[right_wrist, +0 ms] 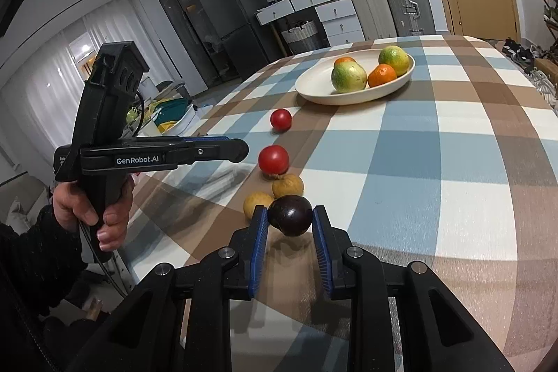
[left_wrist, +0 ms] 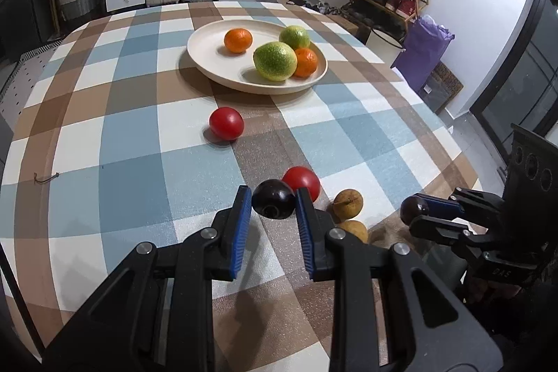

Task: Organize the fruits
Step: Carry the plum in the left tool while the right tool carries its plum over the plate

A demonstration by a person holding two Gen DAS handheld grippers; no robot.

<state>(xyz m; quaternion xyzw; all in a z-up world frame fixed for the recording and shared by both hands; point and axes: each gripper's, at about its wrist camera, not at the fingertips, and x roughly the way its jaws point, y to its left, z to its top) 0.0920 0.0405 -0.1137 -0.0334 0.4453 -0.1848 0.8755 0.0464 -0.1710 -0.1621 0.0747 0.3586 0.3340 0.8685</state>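
Two dark plums, one per gripper; left gripper [left_wrist: 273, 203] has its fingers closed on a plum [left_wrist: 273, 204], right gripper [right_wrist: 290, 218] likewise on another plum [right_wrist: 291, 215], both lifted clear of the table [left_wrist: 122, 142], presumably for carrying to the plate [left_wrist: 209, 58] of citrus; two tomatoes and two brown pears wait loose; only the right view shows the person's hand [right_wrist: 94, 204].

Tomatoes [left_wrist: 226, 128] dot path; cloth [left_wrist: 122, 145] leftward seemingly open.
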